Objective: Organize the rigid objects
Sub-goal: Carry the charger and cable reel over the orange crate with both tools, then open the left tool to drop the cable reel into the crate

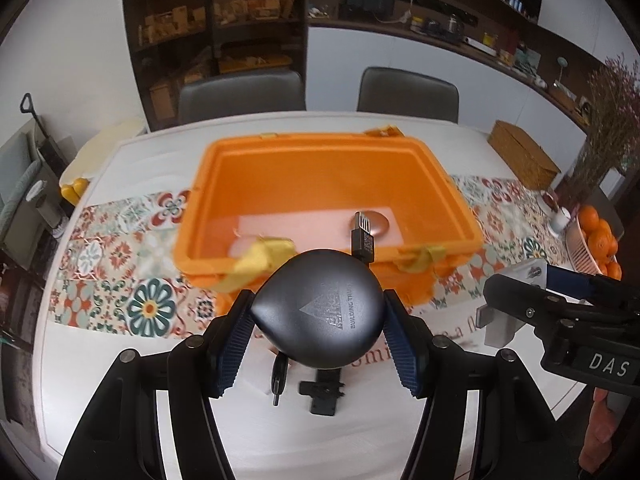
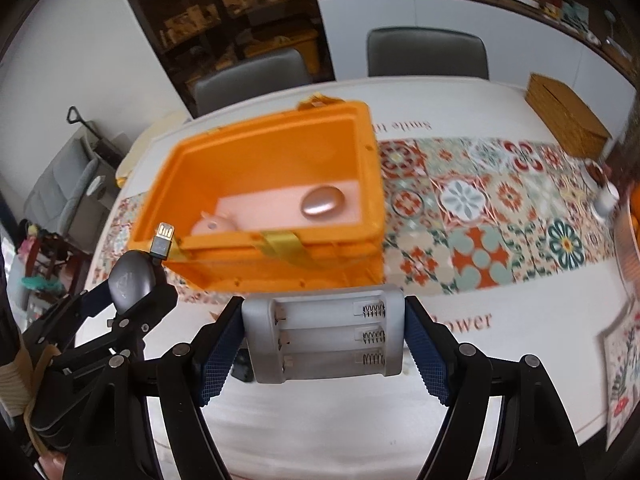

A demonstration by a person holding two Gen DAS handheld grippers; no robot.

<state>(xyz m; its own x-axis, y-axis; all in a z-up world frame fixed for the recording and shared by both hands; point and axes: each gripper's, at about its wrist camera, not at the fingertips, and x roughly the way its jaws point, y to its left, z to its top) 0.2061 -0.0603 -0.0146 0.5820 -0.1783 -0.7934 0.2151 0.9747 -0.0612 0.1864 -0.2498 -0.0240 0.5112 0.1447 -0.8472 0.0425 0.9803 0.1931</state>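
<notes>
My left gripper [image 1: 318,326] is shut on a dark grey teardrop-shaped gadget [image 1: 318,314] with a short USB plug [image 1: 363,236] sticking out, held above the table in front of the orange bin [image 1: 280,256]. The right gripper [image 2: 324,340] is shut on a silver battery holder [image 2: 324,338] with three empty slots, also held above the table, before the orange bin [image 2: 272,268]. Inside the bin lie a rose-gold oval object [image 2: 322,202] and a pale pink round item [image 2: 212,224]. A small black clip [image 1: 323,394] and a black stick-like piece [image 1: 278,378] rest on the table below the left gripper.
A patterned runner [image 2: 480,216] crosses the white table. A wicker box [image 2: 566,116] stands at the back right, a bowl of oranges [image 1: 600,236] at the right edge. Two grey chairs [image 2: 426,52] sit behind the table, with dark shelves further back.
</notes>
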